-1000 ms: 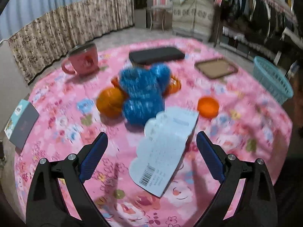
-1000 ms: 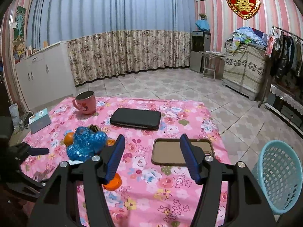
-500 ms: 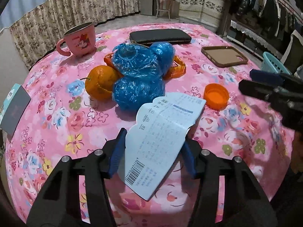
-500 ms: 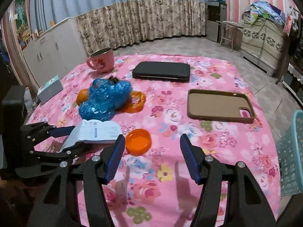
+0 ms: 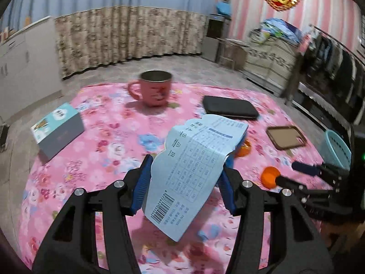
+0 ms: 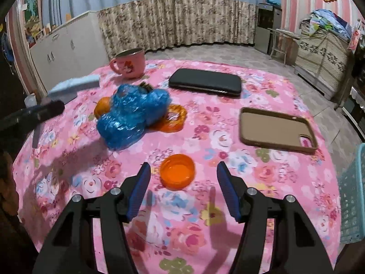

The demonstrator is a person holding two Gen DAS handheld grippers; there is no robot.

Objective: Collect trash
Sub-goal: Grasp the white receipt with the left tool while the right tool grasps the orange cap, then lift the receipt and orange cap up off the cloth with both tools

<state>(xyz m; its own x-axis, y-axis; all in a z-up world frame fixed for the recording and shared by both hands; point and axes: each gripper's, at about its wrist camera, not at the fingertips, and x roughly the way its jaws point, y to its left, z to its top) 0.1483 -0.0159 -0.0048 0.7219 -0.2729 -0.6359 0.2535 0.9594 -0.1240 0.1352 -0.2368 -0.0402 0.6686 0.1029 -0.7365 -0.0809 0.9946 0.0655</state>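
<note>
My left gripper (image 5: 186, 180) is shut on a pale blue paper tag (image 5: 194, 166) with a barcode and holds it lifted above the pink floral table (image 5: 109, 137). My right gripper (image 6: 183, 182) is open, its fingers on either side of an orange bottle cap (image 6: 177, 171) lying on the cloth. Crumpled blue plastic (image 6: 131, 116) lies mid-table beside an orange wrapper (image 6: 173, 118) and an orange fruit (image 6: 102, 109). The cap also shows in the left wrist view (image 5: 270, 177), at the right gripper's fingertips (image 5: 303, 168).
A pink mug (image 6: 129, 65), a black case (image 6: 205, 84) and a brown phone case (image 6: 277, 129) lie on the table. A small teal box (image 5: 58, 131) sits at the left. A teal basket (image 6: 353, 196) stands beside the table's right edge.
My left gripper closed on the paper tag and lifted it off the table, swinging left. My right gripper came down and forward until its open fingers flank the orange cap.
</note>
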